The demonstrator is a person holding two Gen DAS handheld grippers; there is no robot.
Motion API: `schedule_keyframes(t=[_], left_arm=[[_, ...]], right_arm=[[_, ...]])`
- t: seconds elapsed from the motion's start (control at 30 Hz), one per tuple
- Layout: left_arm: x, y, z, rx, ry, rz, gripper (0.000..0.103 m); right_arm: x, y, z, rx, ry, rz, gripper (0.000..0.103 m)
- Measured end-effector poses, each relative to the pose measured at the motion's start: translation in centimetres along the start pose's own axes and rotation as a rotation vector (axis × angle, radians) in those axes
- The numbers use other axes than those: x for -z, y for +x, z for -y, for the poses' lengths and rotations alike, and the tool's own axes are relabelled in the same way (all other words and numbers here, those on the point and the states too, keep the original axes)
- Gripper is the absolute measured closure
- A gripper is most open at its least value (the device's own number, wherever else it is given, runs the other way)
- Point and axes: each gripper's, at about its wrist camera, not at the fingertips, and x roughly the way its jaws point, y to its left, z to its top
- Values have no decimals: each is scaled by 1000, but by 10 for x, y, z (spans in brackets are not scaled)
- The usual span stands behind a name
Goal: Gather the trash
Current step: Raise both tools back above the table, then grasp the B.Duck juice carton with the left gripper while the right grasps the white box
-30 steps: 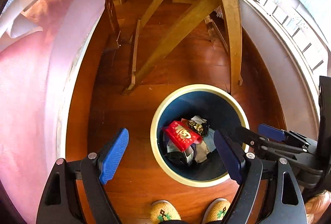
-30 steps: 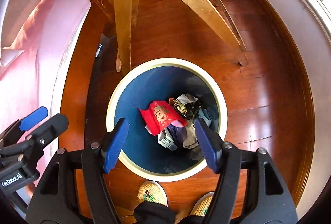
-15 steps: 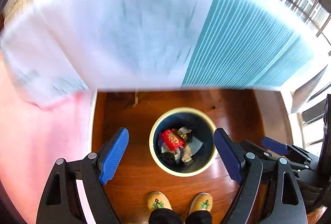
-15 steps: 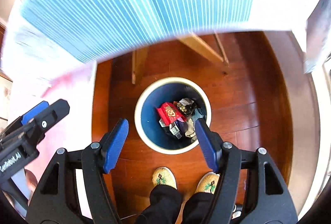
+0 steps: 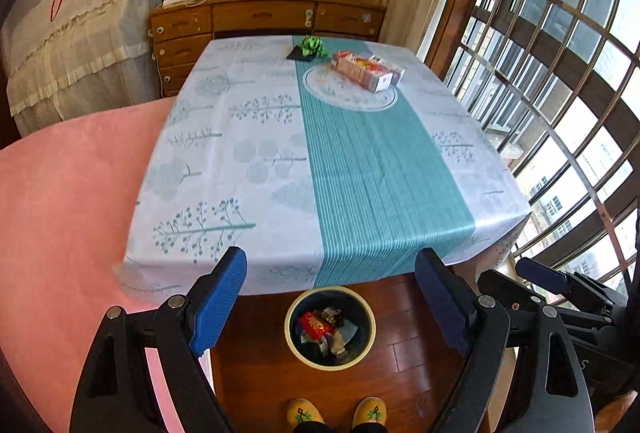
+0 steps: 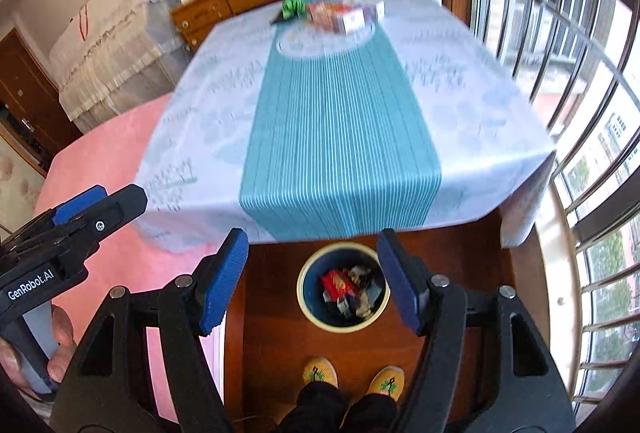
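Note:
A round bin [image 5: 296,347] [image 6: 306,309] with a cream rim and blue inside stands on the wood floor below the table's near edge. It holds a red wrapper [image 5: 316,325] [image 6: 337,282] and other trash. My left gripper [image 5: 331,303] is open and empty, high above the bin. My right gripper [image 6: 313,279] is open and empty, also high above it. On the far side of the table [image 5: 260,169] [image 6: 480,121] lie a colourful carton [image 5: 366,71] [image 6: 340,15] and a green crumpled item [image 5: 314,47] [image 6: 292,6].
A pink-covered surface [image 5: 64,213] lies left of the table. Barred windows [image 5: 560,73] run along the right. A wooden dresser [image 5: 260,19] stands behind the table. The person's feet [image 5: 336,413] are next to the bin. The other gripper shows at each view's edge.
Both grippers have risen from just above the bin, under the table, to well above the tabletop. The table's top and its items have come into view. Both stay open.

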Motion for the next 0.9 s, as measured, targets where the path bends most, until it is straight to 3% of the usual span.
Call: schedule_keyframes(t=[0.27, 0.43, 0.67, 0.9], left_arm=[[-64, -64, 15, 65, 91, 89, 14], [-107, -82, 26, 80, 142, 152, 14], [-170, -71, 37, 49, 193, 170, 13], [-237, -21, 46, 8, 133, 169, 13]], right_arm=[[-58, -70, -13, 60, -5, 141, 38], [-89, -90, -14, 106, -4, 208, 38], [-135, -90, 1, 140, 20, 266, 38], [-193, -52, 38, 140, -29, 257, 38]])
